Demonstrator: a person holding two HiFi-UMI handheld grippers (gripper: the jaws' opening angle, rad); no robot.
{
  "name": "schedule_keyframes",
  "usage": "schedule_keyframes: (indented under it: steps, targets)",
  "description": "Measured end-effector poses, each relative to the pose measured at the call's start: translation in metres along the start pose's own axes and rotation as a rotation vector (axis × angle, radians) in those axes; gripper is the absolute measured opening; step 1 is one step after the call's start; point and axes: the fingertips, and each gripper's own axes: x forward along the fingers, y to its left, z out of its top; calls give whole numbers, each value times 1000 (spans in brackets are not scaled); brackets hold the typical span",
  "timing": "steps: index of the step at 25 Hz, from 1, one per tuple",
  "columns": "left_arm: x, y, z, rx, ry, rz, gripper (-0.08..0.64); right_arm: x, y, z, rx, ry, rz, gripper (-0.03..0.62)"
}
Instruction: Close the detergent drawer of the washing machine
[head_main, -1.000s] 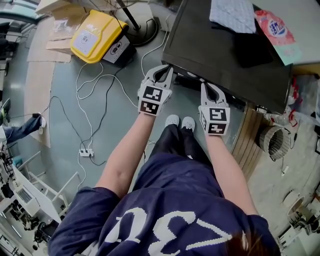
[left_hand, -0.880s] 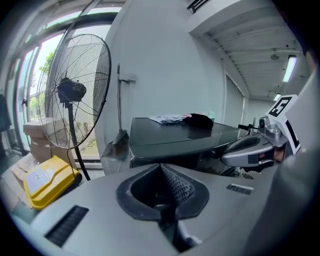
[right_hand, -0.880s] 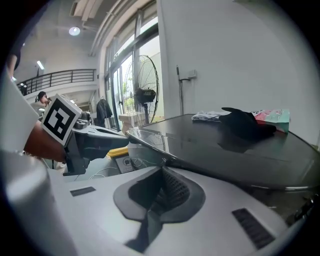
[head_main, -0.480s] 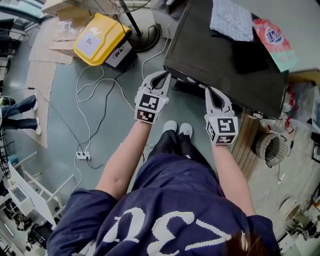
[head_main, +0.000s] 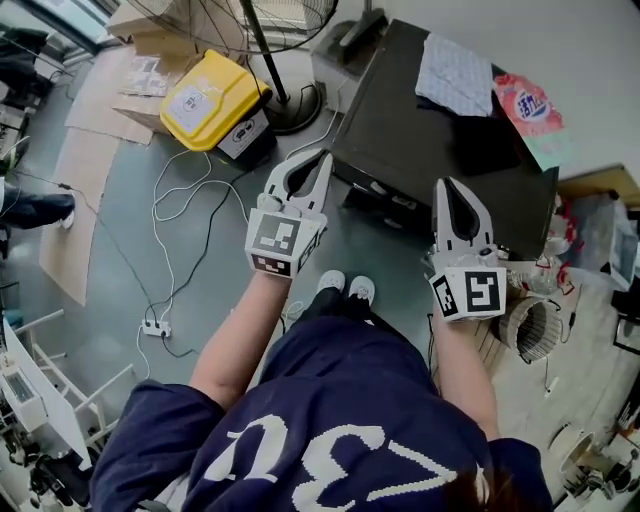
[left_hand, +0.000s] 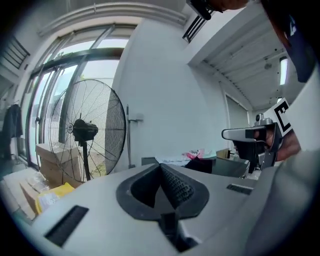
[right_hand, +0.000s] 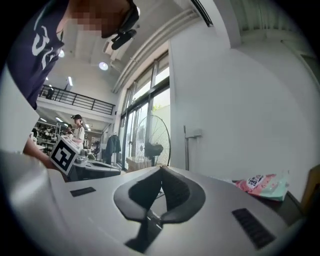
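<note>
Head view, from above: the dark washing machine (head_main: 440, 135) stands at far centre, a pale cloth (head_main: 455, 70) and a pink packet (head_main: 527, 105) lying on its top. The detergent drawer (head_main: 378, 205) sits on the machine's near front face, seen edge-on; whether it is pushed in cannot be told. The left claw (head_main: 322, 156) and right claw (head_main: 447, 184) are held level above that front edge, well apart, each with jaws closed together on nothing. On the floor (head_main: 130, 230) at far left are a yellow case (head_main: 212, 100), a fan (head_main: 297, 106) and loose cables (head_main: 180, 200).
</note>
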Motion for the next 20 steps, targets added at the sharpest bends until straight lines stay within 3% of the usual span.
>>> schedule_keyframes:
  steps: [4,6,8,13,20]
  targets:
    - [-21,1,42,-63,-81,21,20,-18,10,52,-149,-86,-2,14]
    - [-29,-2,58,-62,-106,26,20,-26,14,71,-172,-119,4,14]
    - [-37,-4,72,-55,-122,36,20,-34,14,86,-138,-150,-2,14]
    - [-50,-3,92,-33,-147,86,20,-48,-1,108,49,-191,-25,14]
    - [-57,-5,104,-16,-156,98,20,-58,-5,120,34,-223,-39,14]
